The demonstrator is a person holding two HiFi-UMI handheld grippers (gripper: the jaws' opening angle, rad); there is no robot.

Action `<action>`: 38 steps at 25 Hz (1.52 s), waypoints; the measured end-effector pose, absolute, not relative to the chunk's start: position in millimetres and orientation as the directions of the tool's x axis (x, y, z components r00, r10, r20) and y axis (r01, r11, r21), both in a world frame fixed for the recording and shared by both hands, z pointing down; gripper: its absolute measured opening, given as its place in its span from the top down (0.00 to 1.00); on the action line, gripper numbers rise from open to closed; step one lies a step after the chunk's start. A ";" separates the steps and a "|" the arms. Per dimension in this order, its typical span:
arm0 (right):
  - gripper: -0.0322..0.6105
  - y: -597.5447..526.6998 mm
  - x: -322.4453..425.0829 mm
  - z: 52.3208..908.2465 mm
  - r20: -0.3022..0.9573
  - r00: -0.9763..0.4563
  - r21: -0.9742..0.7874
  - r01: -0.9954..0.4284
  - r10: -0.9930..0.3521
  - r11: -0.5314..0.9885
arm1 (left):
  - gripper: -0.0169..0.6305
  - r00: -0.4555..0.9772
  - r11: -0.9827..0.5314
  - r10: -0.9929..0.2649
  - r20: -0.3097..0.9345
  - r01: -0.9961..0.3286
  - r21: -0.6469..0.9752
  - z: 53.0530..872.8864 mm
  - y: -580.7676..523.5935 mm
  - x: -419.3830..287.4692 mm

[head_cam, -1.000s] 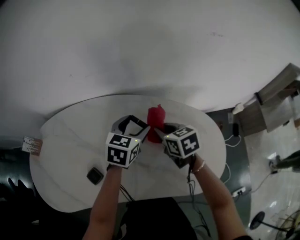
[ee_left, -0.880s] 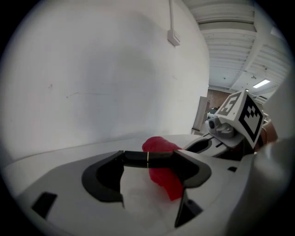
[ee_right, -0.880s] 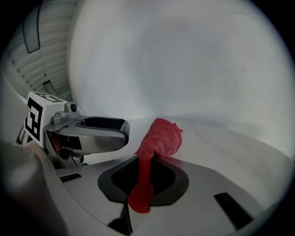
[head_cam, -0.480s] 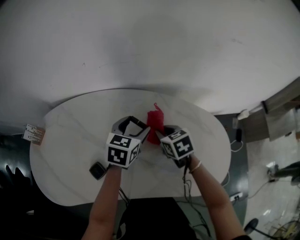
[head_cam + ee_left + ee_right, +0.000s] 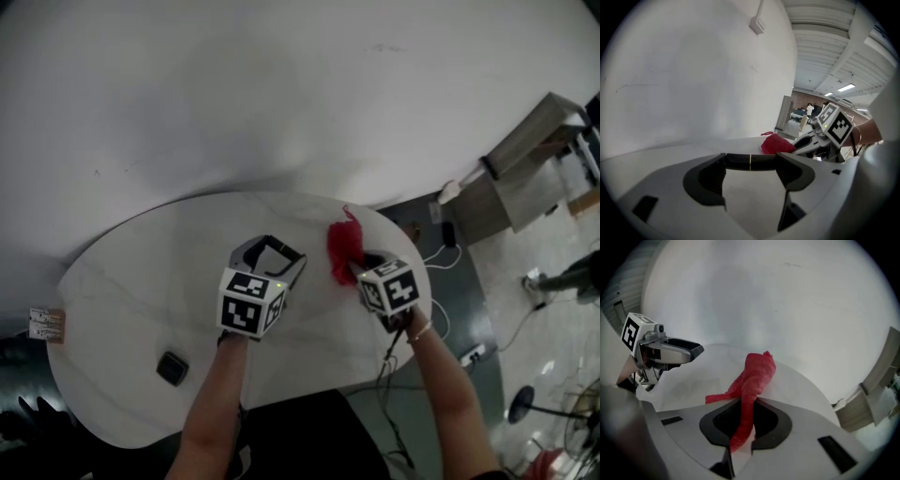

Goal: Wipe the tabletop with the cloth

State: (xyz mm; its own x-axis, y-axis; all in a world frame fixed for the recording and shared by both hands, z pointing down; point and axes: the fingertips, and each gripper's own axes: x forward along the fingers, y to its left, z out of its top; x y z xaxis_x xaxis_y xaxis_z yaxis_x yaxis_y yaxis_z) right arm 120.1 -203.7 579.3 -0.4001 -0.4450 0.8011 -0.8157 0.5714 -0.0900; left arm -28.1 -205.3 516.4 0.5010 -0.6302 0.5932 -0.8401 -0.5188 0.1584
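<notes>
A crumpled red cloth (image 5: 343, 247) rests on the white oval table (image 5: 141, 272) near its right end. My right gripper (image 5: 355, 268) is shut on the cloth's near end; in the right gripper view a strip of cloth (image 5: 757, 373) runs down between the jaws of the right gripper (image 5: 744, 422). My left gripper (image 5: 299, 263) hovers just left of the cloth, apart from it. Its tips meet with nothing between them in the left gripper view (image 5: 750, 161), where the cloth (image 5: 776, 143) lies beyond them.
A small black object (image 5: 172, 367) lies on the table's near left. A small tag (image 5: 45, 323) lies at the table's left edge. The wall runs close behind the table. A cabinet (image 5: 516, 173) and floor cables (image 5: 459, 258) are to the right.
The right gripper has carried the cloth to the right, away from the left gripper, which was touching it before. The head view has also shifted right.
</notes>
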 end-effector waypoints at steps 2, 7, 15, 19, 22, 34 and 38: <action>0.88 -205.8 152.1 579.6 0.807 -0.356 -0.067 -0.848 -0.471 0.526 | 0.45 0.526 -0.549 -0.607 0.596 -0.819 0.164 518.5 -206.0 -9.9; 0.88 -203.9 219.5 580.1 0.825 -0.249 -0.019 -0.909 -0.508 0.415 | 0.45 0.568 -0.606 -0.566 0.598 -0.778 0.166 519.6 -206.4 24.3; 0.88 -194.0 295.0 574.7 0.837 -0.060 0.127 -0.946 -0.544 0.299 | 0.45 0.579 -0.636 -0.552 0.601 -0.758 0.145 515.0 -201.5 43.8; 0.88 -186.8 328.7 558.0 0.806 0.031 0.186 -0.961 -0.591 0.203 | 0.45 0.572 -0.643 -0.562 0.597 -0.756 0.119 506.8 -198.2 43.9; 0.88 -181.4 319.7 529.8 0.749 -0.044 0.100 -0.979 -0.661 0.179 | 0.45 0.565 -0.639 -0.577 0.590 -0.762 0.104 499.9 -197.6 39.9; 0.88 -165.9 239.6 424.3 0.473 -0.191 -0.020 -0.978 -0.860 0.207 | 0.45 0.536 -0.625 -0.614 0.580 -0.779 0.057 478.5 -190.5 24.4; 0.88 -155.8 214.7 403.9 0.393 -0.225 -0.030 -0.972 -0.892 0.232 | 0.45 0.528 -0.618 -0.624 0.575 -0.784 0.050 473.7 -188.4 17.6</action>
